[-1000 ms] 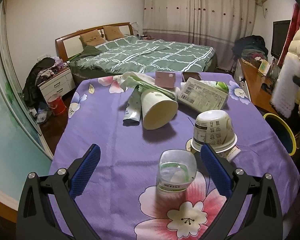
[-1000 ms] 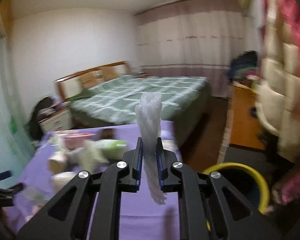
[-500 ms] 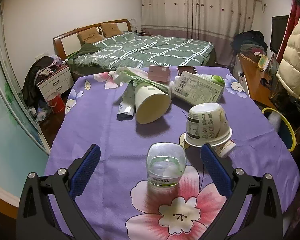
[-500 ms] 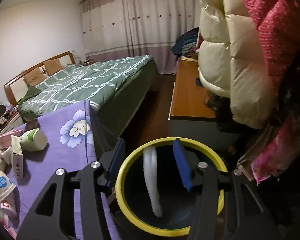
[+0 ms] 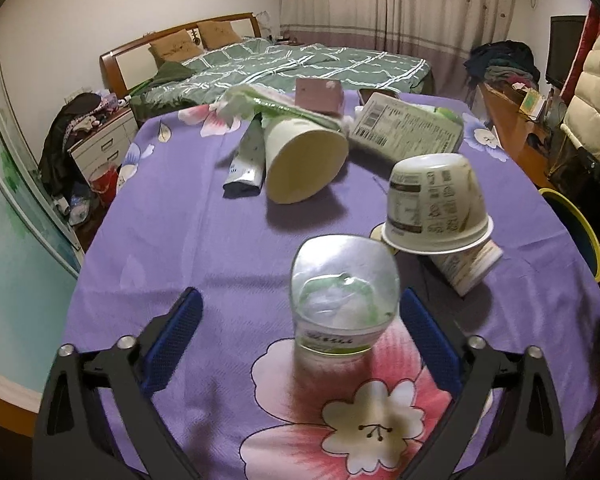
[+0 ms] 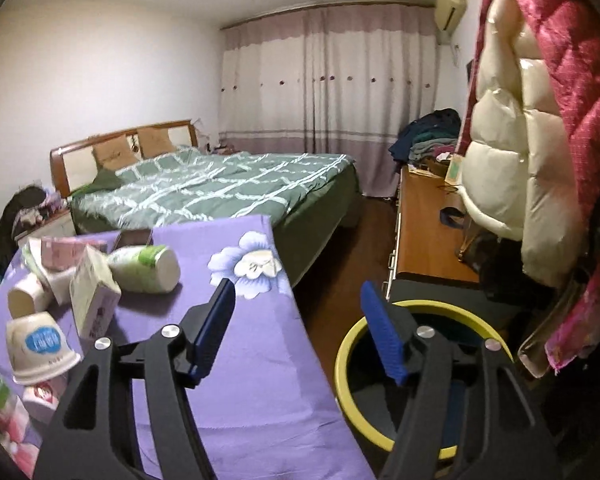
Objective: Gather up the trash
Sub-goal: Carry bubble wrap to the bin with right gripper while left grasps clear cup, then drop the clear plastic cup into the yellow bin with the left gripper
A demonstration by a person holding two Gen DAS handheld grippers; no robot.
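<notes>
A table draped in a purple flowered cloth (image 5: 172, 240) stands at the foot of a green quilted bed (image 5: 300, 64) in a bedroom, with trash scattered over it. From the left wrist view, the left gripper (image 5: 300, 316) has its blue-padded jaws spread wide, though they have just been closing in a little, and a clear plastic bottle (image 5: 344, 296) with a green label stands on the cloth between them, nearer the right-hand pad and touching neither. Just beyond it to the right, an upturned white bowl-shaped tub (image 5: 436, 204) leans on a small toppled cup (image 5: 468, 268). Farther away near the middle, a large paper cup (image 5: 304, 164) lies on its side with its mouth toward the camera, beside a flattened tube (image 5: 244, 164); behind these sit a printed carton (image 5: 404, 128), a pink box (image 5: 318, 96) and crumpled wrapping (image 5: 256, 102). From the right wrist view, the right gripper (image 6: 300, 328) hangs past the table's right edge with nothing between its jaws, which are parted and have just been opening. Right beside its right-hand finger, on the floor, is a round bin with a yellow rim (image 6: 350, 344); its dark inside is partly hidden by the gripper. Puffy cream and red coats (image 6: 532, 140) hang at the far right.
</notes>
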